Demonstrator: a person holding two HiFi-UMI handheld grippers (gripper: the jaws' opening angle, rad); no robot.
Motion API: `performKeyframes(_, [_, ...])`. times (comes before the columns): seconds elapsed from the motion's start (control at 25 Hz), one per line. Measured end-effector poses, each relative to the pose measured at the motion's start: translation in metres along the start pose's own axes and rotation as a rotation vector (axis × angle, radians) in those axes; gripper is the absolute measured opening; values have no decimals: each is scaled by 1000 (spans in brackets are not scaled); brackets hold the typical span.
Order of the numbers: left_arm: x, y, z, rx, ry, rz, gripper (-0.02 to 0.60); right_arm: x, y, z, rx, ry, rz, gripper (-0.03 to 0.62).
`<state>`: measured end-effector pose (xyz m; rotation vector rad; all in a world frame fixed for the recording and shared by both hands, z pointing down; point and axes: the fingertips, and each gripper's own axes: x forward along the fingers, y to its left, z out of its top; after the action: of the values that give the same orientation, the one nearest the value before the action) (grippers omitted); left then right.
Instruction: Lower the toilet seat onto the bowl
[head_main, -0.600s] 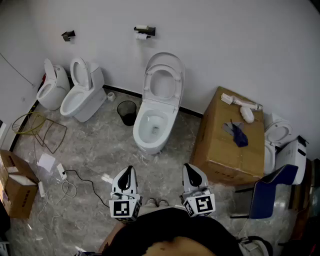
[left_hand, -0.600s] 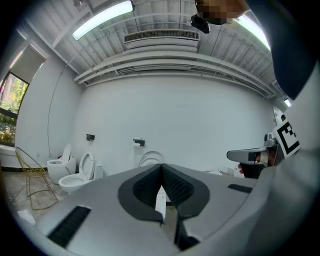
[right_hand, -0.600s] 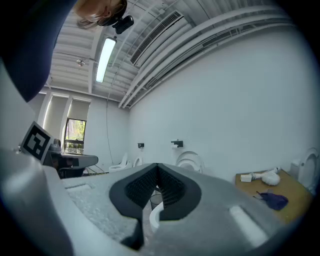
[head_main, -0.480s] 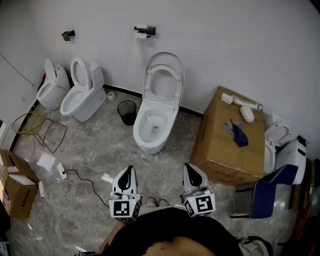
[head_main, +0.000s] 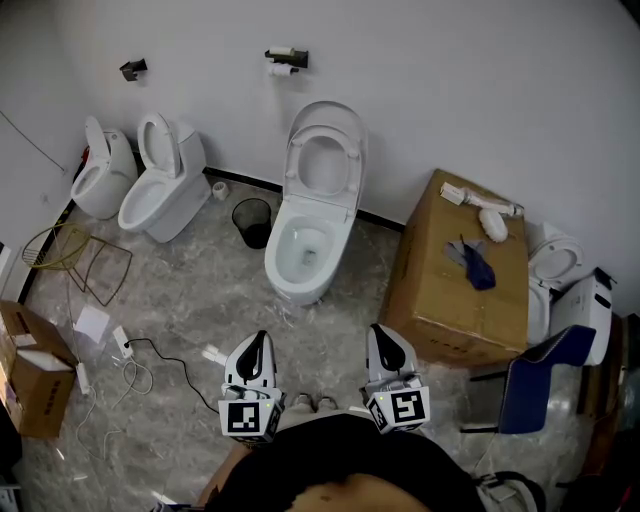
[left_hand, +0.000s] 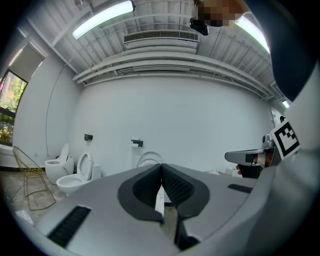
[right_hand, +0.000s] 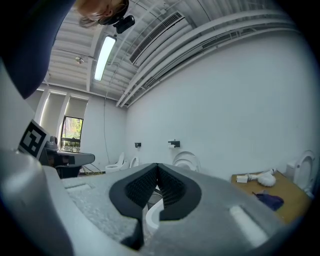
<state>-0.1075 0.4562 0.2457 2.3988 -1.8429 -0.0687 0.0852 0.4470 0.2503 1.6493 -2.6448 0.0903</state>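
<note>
Since the earlier head view, the room has slid slightly up and left in frame, toilet and cardboard box (head_main: 465, 270) alike. Both tongs keep their places at the bottom edge.

Hidden or cut off: the hands behind the tongs are covered by the person's dark torso (head_main: 340, 465).

Left tongs (head_main: 257, 345): pads pressed together, nothing between them. Right tongs (head_main: 381, 335): likewise closed and empty. Both are well apart from the toilet.

Toilet seat (head_main: 325, 160): upright against the raised lid at the wall, bowl (head_main: 303, 250) open below it.

Left gripper view shows only the top arc of the seat and lid; the tongs' body blocks the bowl. Right gripper view shows a white curved edge beneath the pads. Only the head view shows the waste bin (head_main: 252, 222) beside the bowl.
</note>
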Motion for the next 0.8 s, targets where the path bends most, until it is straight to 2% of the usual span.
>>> performKeyframes(0.2, [-1, -1, 0, -9, 4, -12, 6, -1, 2, 4, 8, -29, 16, 5])
performKeyframes(0.24, [-2, -1, 0, -10, 3, -14, 35, 0, 4, 4, 12, -34, 29, 5])
performKeyframes(0.28, [-1, -1, -1, -9, 3, -18, 148, 0, 6, 4, 15, -36, 41, 67])
performKeyframes(0.32, [-1, -1, -2, -5, 2, -21, 232, 1, 8, 3, 17, -35, 50, 95])
performKeyframes(0.4, [0, -1, -2, 0, -5, -21, 308, 2, 10, 2, 17, -30, 61, 197])
performKeyframes(0.52, [1, -2, -1, -9, -7, -28, 386, 4, 11, 3, 15, -29, 62, 294])
performKeyframes(0.68, [5, -3, -1, -29, -5, -37, 495, 7, 7, 0, 16, -30, 51, 462])
performKeyframes(0.8, [8, -2, -3, -40, 5, -46, 548, 9, 3, -3, 31, -27, 49, 537])
